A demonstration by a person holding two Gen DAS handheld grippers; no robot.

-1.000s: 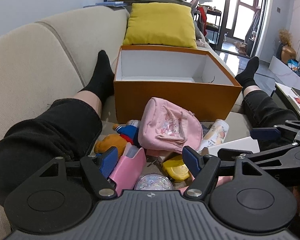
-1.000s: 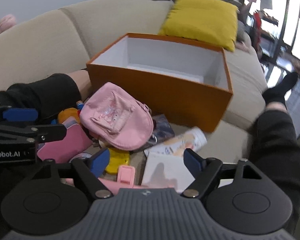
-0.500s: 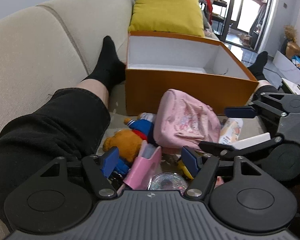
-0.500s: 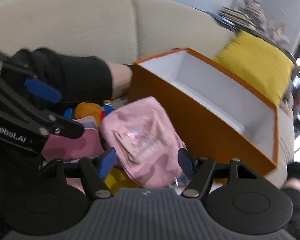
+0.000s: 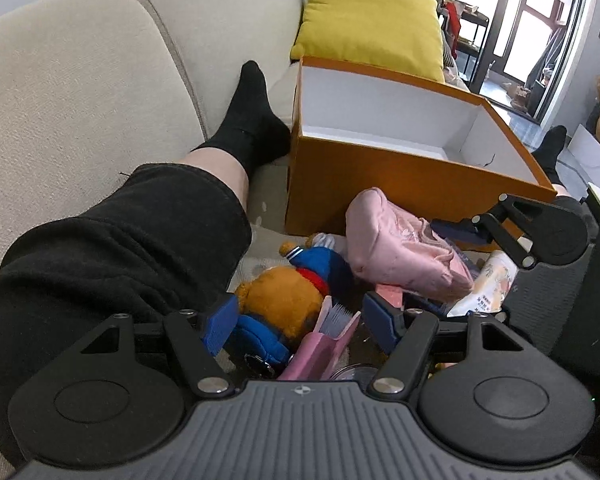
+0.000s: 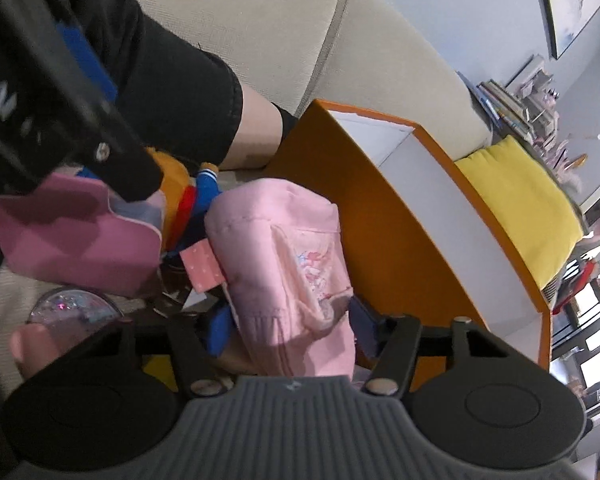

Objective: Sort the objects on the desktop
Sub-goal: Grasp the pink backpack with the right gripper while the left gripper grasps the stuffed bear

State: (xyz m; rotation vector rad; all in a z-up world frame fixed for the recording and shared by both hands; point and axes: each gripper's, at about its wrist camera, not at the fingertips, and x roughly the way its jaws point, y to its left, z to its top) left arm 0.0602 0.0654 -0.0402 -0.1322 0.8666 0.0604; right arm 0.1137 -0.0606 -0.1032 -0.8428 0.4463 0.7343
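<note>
Right gripper (image 6: 288,326) straddles the pink pouch (image 6: 288,248), jaws closing with the fabric between the blue pads, though firm pressing cannot be confirmed; the pouch lies against the near wall of the orange box (image 5: 400,184). Left gripper (image 5: 300,320) hangs with jaws apart and holding nothing over the stuffed bear (image 5: 284,300) and pink card holder (image 5: 320,350), at about 8 o'clock of the pouch. The box looks bare inside, and the glitter globe (image 6: 70,310) and white tube (image 5: 486,284) also lie loose on the sofa (image 5: 80,92), so sorting appears barely begun.
</note>
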